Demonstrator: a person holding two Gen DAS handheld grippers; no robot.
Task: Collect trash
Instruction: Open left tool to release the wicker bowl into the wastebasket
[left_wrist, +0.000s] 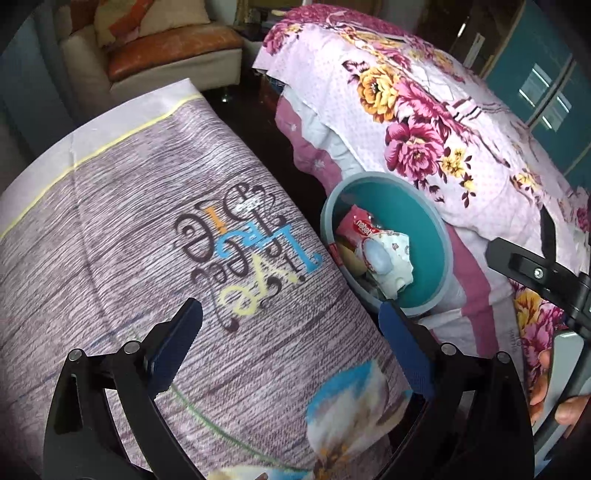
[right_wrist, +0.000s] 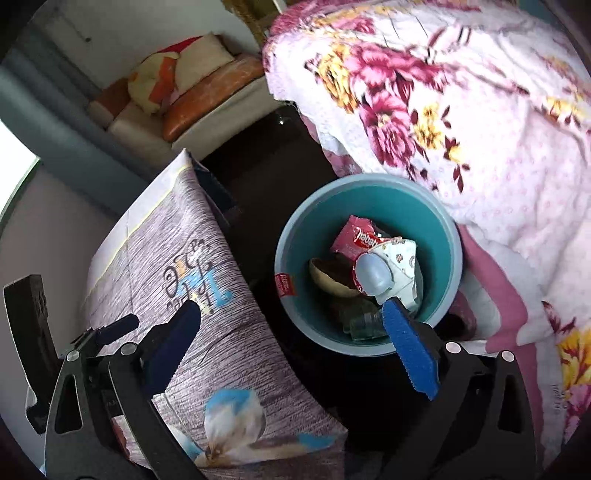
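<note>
We are looking down past the floral bed (right_wrist: 461, 110) and the cloth-covered surface (left_wrist: 147, 221) at the teal bin (right_wrist: 295, 236) on the floor between them — we are judging a drop just finished, since the trash (right_wrist: 384, 266) is lying inside: a pink wrapper, a crumpled patterned paper, a brown shell-like piece. The right tongs (right_wrist: 291, 339) are hanging wide apart over the bin's near rim, gripping nothing. The left tongs (left_wrist: 291, 332) are gaping equally empty above the surface — next we are needing fresh litter to target.
</note>
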